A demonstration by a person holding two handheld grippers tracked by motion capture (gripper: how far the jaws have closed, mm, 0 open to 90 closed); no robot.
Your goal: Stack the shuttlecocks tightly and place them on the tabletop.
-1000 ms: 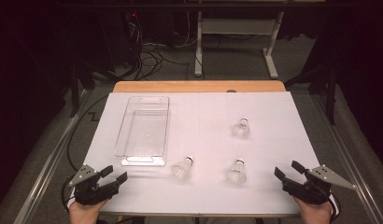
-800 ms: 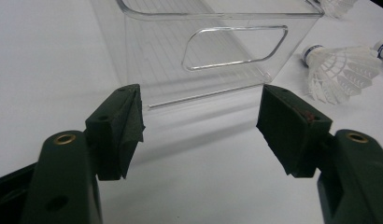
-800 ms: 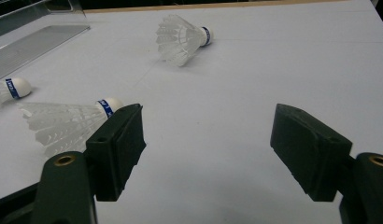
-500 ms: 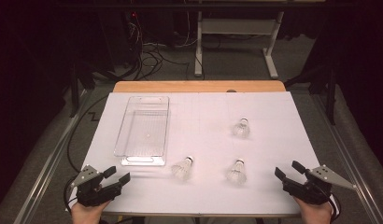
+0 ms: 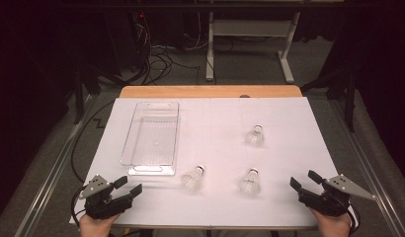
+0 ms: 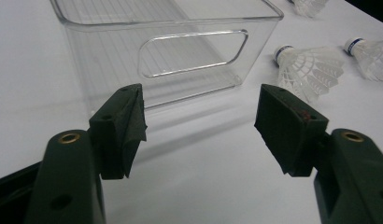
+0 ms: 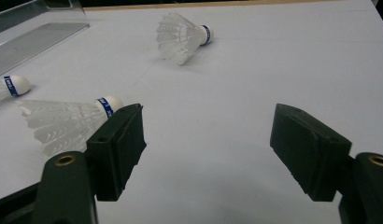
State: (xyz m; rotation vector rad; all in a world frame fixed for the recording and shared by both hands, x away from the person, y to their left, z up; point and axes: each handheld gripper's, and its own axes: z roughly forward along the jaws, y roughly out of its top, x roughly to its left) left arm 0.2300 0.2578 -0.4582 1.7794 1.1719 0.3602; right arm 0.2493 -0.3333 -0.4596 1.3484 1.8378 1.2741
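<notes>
— What was laid out in front of you, biggest first?

— The table [image 5: 289, 207] under its white sheet, then the clear bin [image 5: 152, 138] on the left half, its long side running away from me. After that, three shuttlecocks: the left shuttlecock [image 5: 192, 177] just beside the bin's near right corner, the middle shuttlecock [image 5: 250, 182] near the front edge, and the far shuttlecock [image 5: 255, 135] farther back on the right half.

— And your claws?

— Both sat at the front edge, jaws spread wide, holding nothing. My left gripper [image 5: 127, 187] was just short of the bin's near end; in the left gripper view the bin's handle cut-out [image 6: 193, 52] stood straight ahead, with the left shuttlecock off to the right of the jaws. My right gripper [image 5: 303, 179] was at the right front corner.

— Which one was nearer a shuttlecock?

— I judged the right one. The middle shuttlecock lay to its left and a little forward; in the right gripper view it lay on its side just beside the left jaw, cork [image 7: 111, 103] pointing right, feathers left. So its long axis ran across my line of reach, and I would have had to swing left and close across the skirt near the cork.
</notes>
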